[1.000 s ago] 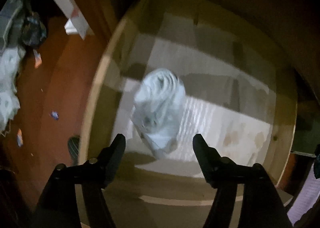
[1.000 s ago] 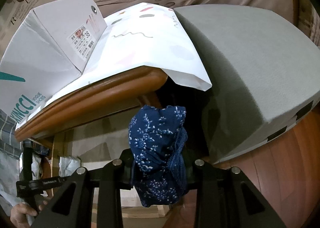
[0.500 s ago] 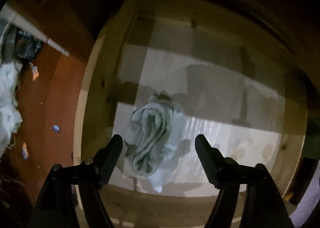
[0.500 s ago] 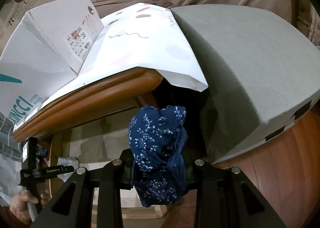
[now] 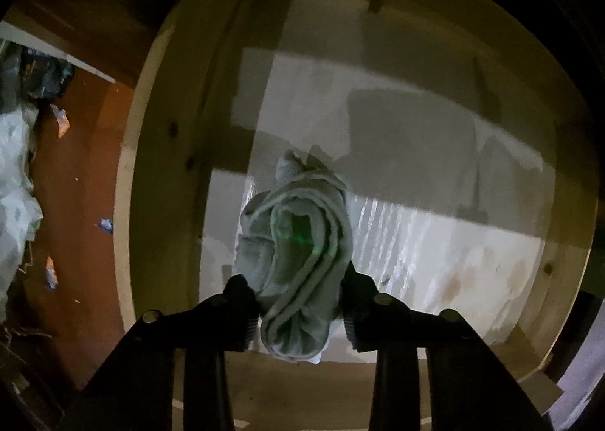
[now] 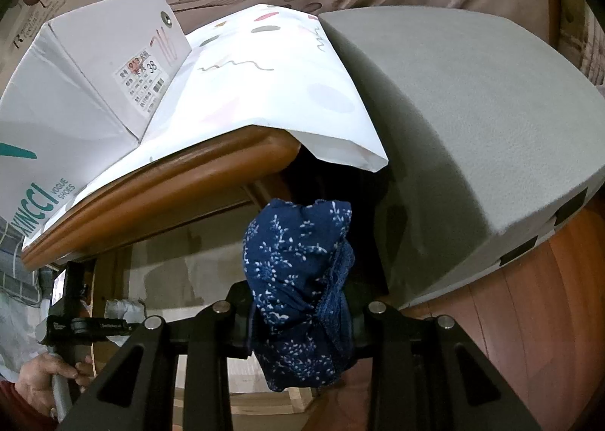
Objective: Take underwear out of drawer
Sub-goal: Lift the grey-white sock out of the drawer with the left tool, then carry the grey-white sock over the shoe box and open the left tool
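A rolled pale grey-green underwear lies on the bottom of the open wooden drawer, near its left wall. My left gripper points straight down over it. Its jaws are closing, the roll is between them, and both fingers press its sides. In the right wrist view my right gripper is shut on a dark blue underwear with small white flowers, held up in front of the table. The left gripper's body and a hand on its handle show at the lower left there.
A white shoe box and a white patterned sheet lie on the brown wooden tabletop above the drawer. A grey mattress stands to the right. The red-brown floor left of the drawer has scraps and a cloth pile.
My left gripper has sunk into the drawer and its jaws have closed from wide apart onto the pale underwear. The right gripper has stayed still with the blue underwear.
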